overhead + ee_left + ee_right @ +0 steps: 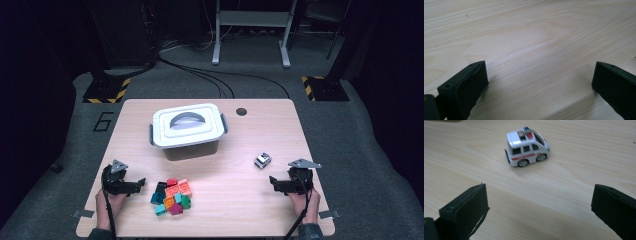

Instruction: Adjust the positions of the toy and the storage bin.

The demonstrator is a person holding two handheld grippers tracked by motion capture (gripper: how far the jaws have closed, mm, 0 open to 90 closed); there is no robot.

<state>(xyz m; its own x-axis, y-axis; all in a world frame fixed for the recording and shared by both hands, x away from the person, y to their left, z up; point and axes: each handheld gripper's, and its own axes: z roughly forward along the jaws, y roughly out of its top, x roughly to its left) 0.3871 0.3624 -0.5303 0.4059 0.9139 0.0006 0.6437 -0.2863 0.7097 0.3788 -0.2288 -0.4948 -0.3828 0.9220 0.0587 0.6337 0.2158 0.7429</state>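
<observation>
Both our left tongs [142, 183] and right tongs [272, 181] gape empty near the counter's [235, 210] front edge; we should straddle the toy van [527, 146] squarely across its sides before squeezing.

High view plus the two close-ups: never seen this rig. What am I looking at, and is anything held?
A person sits at a wooden table with a hand-held two-jaw tool in each hand: left tool, right tool. The high view looks down from above. Each close-up comes from a camera riding on one tool, looking along its black jaws. On the table are a lidded white box, a pile of coloured bricks and a white toy van, which lies ahead of the right tool. Both tools are open and hold nothing.
</observation>
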